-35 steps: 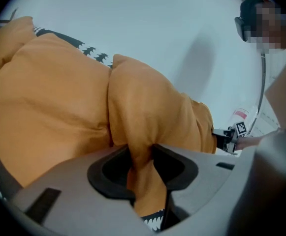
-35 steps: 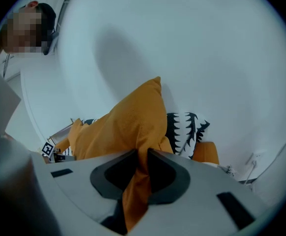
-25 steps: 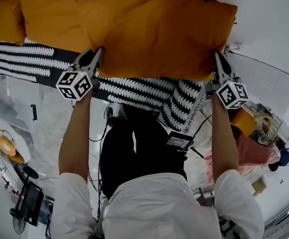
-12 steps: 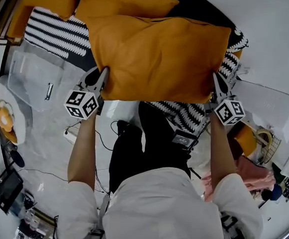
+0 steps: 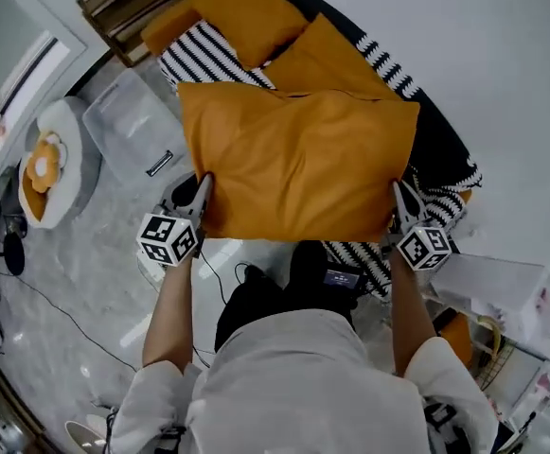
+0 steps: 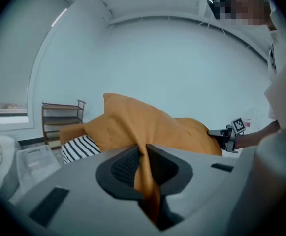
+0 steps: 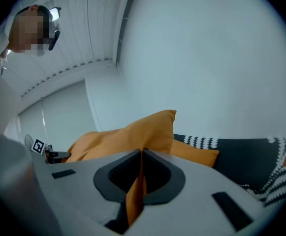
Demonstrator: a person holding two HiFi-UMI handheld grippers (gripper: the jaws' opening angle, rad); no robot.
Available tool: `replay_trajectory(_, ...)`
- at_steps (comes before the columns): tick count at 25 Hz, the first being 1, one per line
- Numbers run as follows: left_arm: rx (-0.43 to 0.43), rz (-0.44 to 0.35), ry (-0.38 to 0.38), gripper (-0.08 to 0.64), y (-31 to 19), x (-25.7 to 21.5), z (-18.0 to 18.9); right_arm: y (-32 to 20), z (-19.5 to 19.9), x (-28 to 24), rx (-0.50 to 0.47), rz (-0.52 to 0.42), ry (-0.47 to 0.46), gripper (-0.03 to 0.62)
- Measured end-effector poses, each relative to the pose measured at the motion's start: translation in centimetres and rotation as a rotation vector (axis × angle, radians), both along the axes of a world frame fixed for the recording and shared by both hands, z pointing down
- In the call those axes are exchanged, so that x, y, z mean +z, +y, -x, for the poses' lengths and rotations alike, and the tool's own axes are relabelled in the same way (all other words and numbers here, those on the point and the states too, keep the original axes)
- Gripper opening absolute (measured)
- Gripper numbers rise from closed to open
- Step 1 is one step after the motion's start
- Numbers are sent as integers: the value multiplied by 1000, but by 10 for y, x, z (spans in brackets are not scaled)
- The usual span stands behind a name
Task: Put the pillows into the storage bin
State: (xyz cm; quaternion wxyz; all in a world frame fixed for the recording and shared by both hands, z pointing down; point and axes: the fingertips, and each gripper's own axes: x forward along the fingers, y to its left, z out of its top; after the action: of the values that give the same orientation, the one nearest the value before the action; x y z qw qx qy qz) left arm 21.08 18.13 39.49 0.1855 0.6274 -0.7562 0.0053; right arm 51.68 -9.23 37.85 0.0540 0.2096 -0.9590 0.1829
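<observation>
A large orange pillow (image 5: 298,164) hangs between my two grippers, above the floor in front of the bed. My left gripper (image 5: 202,189) is shut on its near left corner. Its jaws have just been closing, with a fold of the pillow's fabric (image 6: 147,127) between the pads. My right gripper (image 5: 397,197) is shut on the near right corner, and a strip of the orange pillow (image 7: 133,132) runs through its jaws. The clear storage bin (image 5: 133,126) stands on the floor to the left of the held pillow. Two more orange pillows (image 5: 246,12) (image 5: 327,60) lie on the bed.
A black-and-white striped cover (image 5: 204,55) lies over the bed. A wooden shelf (image 5: 133,3) stands behind the bin. A round white cushion (image 5: 52,164) lies on the floor at the left. Cables trail over the floor by the person's feet.
Both grippers have lifted the orange pillow off the striped cover and carried it away from the bed. The clear bin has come fully into view at the left.
</observation>
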Motion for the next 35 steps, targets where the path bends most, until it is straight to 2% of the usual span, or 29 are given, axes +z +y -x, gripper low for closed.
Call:
replay_trajectory(3, -60, -22, -28, 51, 73, -33, 19, 52, 40, -33, -67, -29, -24, 35)
replay_trajectory(9, -238, -83, -109, 44, 198, -90, 59, 131, 134, -86, -240, -68, -100, 35)
replay_trajectory(16, -409, -97, -200, 44, 312, -124, 74, 212, 210, -121, -418, -98, -174, 35)
replay_trajectory(21, -519, -94, -212, 44, 367, -129, 86, 249, 268, -130, -524, -96, -213, 35)
replay_trajectory(26, -598, -59, -216, 43, 403, -126, 110, 276, 327, -115, -604, -49, -221, 35)
replay_trajectory(31, -650, -21, -225, 41, 423, -127, 160, 291, 399, -104, -661, -10, -227, 35)
replay_trajectory(35, -664, 2, -218, 41, 426, -130, 214, 293, 463, -99, -683, 20, -219, 35)
